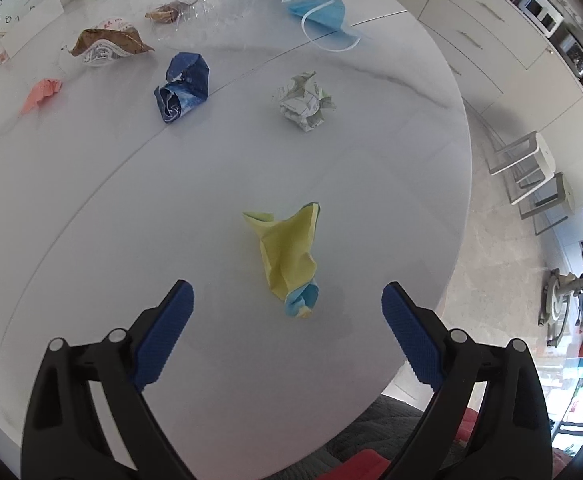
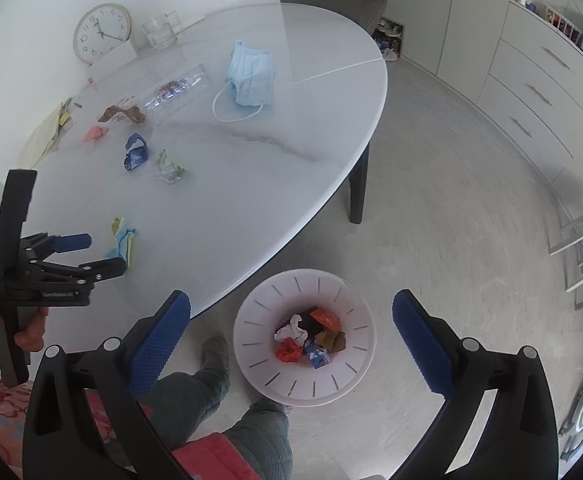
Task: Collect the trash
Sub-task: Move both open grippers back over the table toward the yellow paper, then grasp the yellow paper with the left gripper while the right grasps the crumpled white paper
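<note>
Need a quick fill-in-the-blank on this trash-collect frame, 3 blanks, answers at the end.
1. The left gripper is open around the crumpled ____ paper on the table.
2. The right gripper hangs open over the white ____ on the floor.
3. The blue face mask lies on the ____.

Missing words: yellow; bin; table

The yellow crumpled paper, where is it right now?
The yellow crumpled paper lies on the white table near its front edge, just ahead of the open left hand-held gripper, untouched.
</note>
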A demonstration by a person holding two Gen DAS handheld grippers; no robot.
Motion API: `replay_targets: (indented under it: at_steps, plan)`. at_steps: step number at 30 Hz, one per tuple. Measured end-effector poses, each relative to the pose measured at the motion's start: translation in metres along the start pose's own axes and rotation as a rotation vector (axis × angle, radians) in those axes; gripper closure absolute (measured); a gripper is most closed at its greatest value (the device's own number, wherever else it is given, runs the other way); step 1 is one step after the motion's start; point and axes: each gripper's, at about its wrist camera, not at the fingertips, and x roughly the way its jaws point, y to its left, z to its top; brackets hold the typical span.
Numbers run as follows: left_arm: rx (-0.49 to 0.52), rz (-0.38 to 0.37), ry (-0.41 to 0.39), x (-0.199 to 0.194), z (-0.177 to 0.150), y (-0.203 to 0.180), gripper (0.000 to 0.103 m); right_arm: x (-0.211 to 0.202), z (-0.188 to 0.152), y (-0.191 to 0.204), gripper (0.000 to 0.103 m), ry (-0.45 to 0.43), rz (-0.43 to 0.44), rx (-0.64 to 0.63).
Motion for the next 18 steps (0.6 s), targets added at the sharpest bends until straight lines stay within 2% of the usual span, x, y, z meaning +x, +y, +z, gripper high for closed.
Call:
replay_targets:
  at_steps: [2,4,5,7,9,12,14,16,18]
  plan:
    - [-0.010,0.006,0.002,0.004,0.000,-0.002,0.022,0.002,0.004,-0.001,0.002,0.000,0.009,-0.018]
    - [-0.023,0.017,0.006,0.009,0.001,-0.003,0.024,0.003,0.008,-0.003,0.002,0.000,0.018,-0.030]
    - [-0.031,0.022,0.006,0.011,0.001,-0.004,0.031,0.004,0.010,-0.003,0.002,-0.001,0.022,-0.035]
    - [-0.045,0.026,0.020,0.015,0.003,-0.005,0.038,0.004,0.013,-0.004,0.002,-0.005,0.029,-0.047]
    - [-0.061,0.037,0.015,0.017,0.004,-0.005,0.040,0.006,0.016,-0.004,0.002,-0.006,0.039,-0.062]
    - [-0.066,0.060,0.011,0.018,0.006,-0.007,0.056,0.010,0.020,-0.001,0.002,-0.004,0.047,-0.085]
    - [-0.074,0.047,0.015,0.018,0.008,-0.007,0.072,0.012,0.023,0.002,0.002,-0.004,0.055,-0.103]
    - [-0.084,0.032,0.022,0.019,0.009,-0.006,0.078,0.015,0.028,0.007,0.002,-0.006,0.070,-0.119]
    - [-0.091,0.033,0.023,0.017,0.008,-0.007,0.080,0.018,0.032,0.012,0.002,-0.006,0.086,-0.134]
